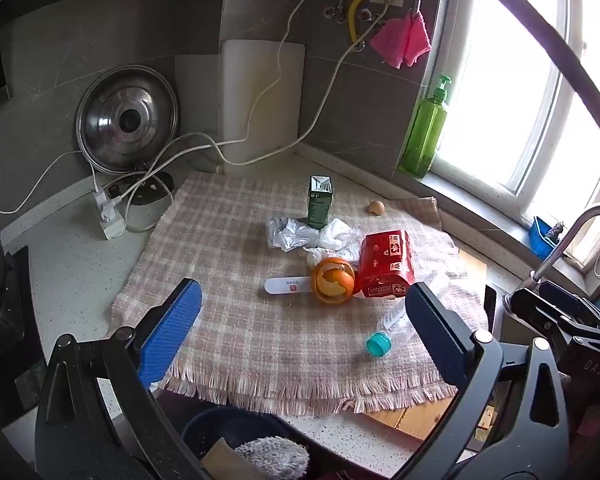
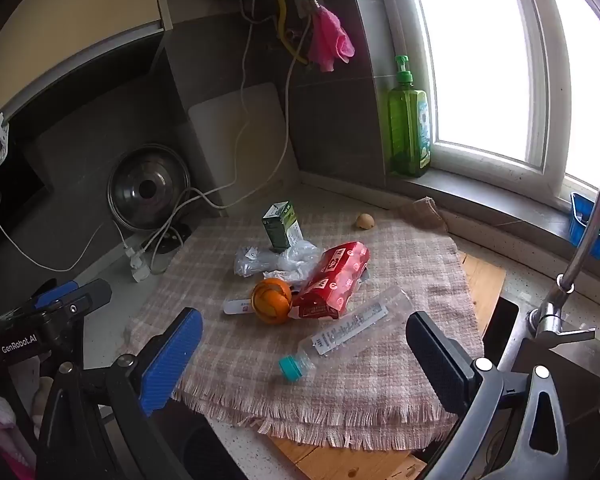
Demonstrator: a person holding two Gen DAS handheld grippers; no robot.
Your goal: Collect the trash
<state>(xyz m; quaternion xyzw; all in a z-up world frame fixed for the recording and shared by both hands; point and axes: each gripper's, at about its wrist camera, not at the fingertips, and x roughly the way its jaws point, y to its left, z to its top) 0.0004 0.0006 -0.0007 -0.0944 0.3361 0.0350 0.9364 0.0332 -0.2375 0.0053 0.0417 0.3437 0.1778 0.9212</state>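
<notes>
A: Where is the trash lying?

B: All of it is on the checked cloth (image 1: 228,320) spread over the countertop (image 1: 72,264). A green drink carton (image 1: 320,202) stands upright toward the far side. Just in front of it lie crumpled clear plastic wrappers (image 1: 300,236). Nearer sits a curl of orange peel (image 1: 334,281), with a small white tube (image 1: 286,285) touching its left side and a red paper package (image 1: 386,266) touching its right.

A: And the bottle?

B: The clear plastic bottle (image 2: 348,330) lies on its side at the near right of the cloth, its teal cap (image 2: 290,366) pointing toward the near edge. A piece of eggshell (image 1: 376,207) sits alone at the far right, well apart from the pile.

A: What are the grippers doing?

B: The left gripper (image 1: 302,322) hovers over the near part of the cloth, jaws spread wide, nothing between them. The right gripper (image 2: 304,346) is likewise released and empty; in its own view the bottle's cap end lies between its fingers, though I cannot tell whether it is down at that level.

A: Anything else around?

B: A steel pot lid (image 1: 127,118) leans on the far wall at left beside a white cutting board (image 1: 262,96). A green soap dispenser (image 2: 409,120) stands on the windowsill, a pink rag (image 1: 402,40) hangs above, and a faucet (image 2: 580,252) rises at the right.
</notes>
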